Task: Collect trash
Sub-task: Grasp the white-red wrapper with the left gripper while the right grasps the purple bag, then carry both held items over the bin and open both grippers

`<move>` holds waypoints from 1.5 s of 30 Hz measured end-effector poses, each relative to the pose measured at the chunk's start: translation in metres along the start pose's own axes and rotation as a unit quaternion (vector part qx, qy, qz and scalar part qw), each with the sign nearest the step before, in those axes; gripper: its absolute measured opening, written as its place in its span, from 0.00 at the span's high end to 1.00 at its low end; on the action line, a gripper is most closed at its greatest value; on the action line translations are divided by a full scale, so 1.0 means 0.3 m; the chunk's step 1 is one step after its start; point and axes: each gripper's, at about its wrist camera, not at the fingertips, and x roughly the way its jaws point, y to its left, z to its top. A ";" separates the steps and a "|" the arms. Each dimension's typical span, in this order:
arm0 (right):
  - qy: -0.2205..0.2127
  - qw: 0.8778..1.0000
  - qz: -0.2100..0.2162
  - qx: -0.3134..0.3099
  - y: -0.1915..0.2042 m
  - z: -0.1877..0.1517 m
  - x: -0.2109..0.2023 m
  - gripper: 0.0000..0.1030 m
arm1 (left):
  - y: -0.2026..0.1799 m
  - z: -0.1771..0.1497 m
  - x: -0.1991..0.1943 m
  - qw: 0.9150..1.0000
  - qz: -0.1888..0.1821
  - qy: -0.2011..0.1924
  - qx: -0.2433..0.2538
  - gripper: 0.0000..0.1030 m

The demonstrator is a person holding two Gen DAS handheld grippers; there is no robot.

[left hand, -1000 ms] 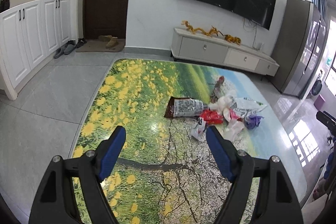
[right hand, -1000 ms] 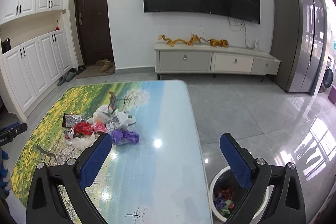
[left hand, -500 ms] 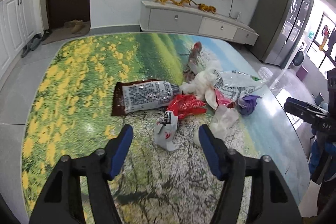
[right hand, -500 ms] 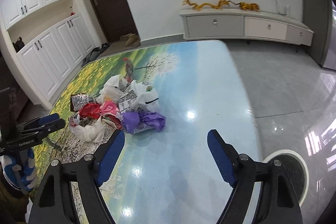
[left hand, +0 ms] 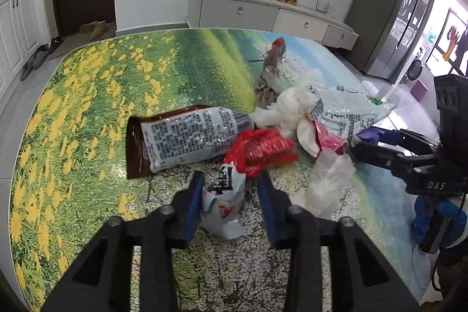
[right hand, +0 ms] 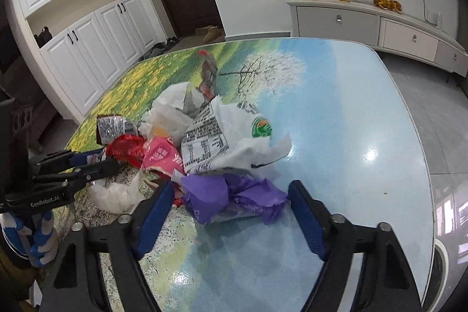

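A heap of trash lies on the landscape-print table (left hand: 87, 113). In it are a brown wrapper with a white label (left hand: 187, 142), a red wrapper (left hand: 263, 148) and crumpled white plastic (left hand: 292, 107). My left gripper (left hand: 229, 180) points down at a small grey-white bag with black lettering (left hand: 223, 195). Its jaws are closing with that bag between them, and a gap shows on the right side. My right gripper (right hand: 231, 189) straddles a crumpled purple wrapper (right hand: 231, 195). These jaws are closing too, and the pads are not pressing on it.
A large clear bag with printed text (right hand: 216, 142) and a pink wrapper (right hand: 161, 157) lie just behind the purple one. A white bin rim (right hand: 438, 253) shows off the table's right edge. A TV cabinet (right hand: 365, 22) and white cupboards (right hand: 87, 48) line the walls.
Both grippers have come down and forward onto the trash heap. Their jaws have narrowed, the left around the small lettered bag, the right around the purple wrapper.
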 end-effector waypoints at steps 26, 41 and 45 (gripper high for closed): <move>-0.062 0.998 -0.010 0.012 0.121 -0.186 -0.426 0.48 | -0.214 -0.144 -0.463 0.992 0.047 -0.110 0.045 0.80; -0.111 0.993 -0.030 0.005 0.178 -0.236 -0.624 0.48 | -0.352 -0.197 -0.646 0.982 0.050 -0.160 0.085 0.80; -0.124 0.992 -0.034 0.014 0.154 -0.258 -0.669 0.48 | -0.403 -0.194 -0.662 0.981 0.048 -0.162 0.099 0.80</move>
